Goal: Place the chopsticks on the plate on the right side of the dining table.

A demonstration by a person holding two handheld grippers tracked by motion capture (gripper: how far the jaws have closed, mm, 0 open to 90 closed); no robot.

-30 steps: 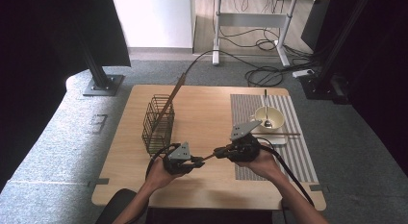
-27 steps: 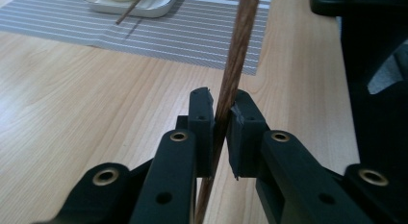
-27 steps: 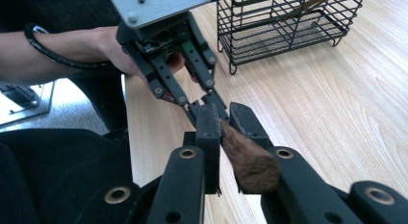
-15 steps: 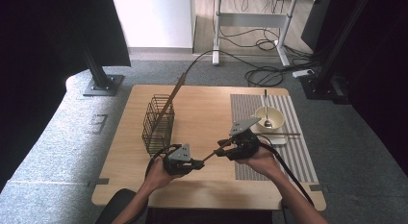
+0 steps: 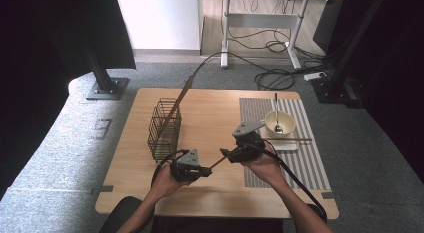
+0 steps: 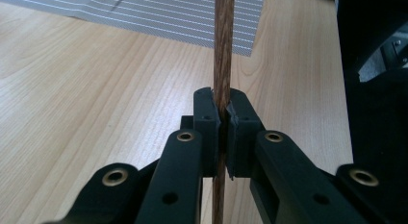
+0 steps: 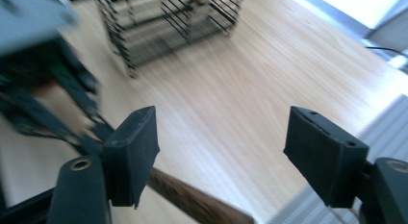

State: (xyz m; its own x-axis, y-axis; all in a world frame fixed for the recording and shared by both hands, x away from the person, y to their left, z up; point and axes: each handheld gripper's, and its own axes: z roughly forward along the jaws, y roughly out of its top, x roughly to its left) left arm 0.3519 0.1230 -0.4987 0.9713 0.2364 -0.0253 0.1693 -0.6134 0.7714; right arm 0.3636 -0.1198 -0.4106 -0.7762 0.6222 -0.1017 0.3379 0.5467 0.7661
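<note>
- Looking forward and down from above the near side of the table [image 5: 215,105], far enough to take in floor, a desk behind, and both forearms rising from the bottom edge.
- Riding on the left gripper [image 6: 220,119], very near, facing along its jaws over pale tabletop toward the striped mat [image 6: 159,15].
- Riding on the right gripper [image 7: 221,154], equally near, facing the wire basket [image 7: 163,22].
- Shared by all three: the wooden stick [image 5: 216,163], the tabletop.
</note>
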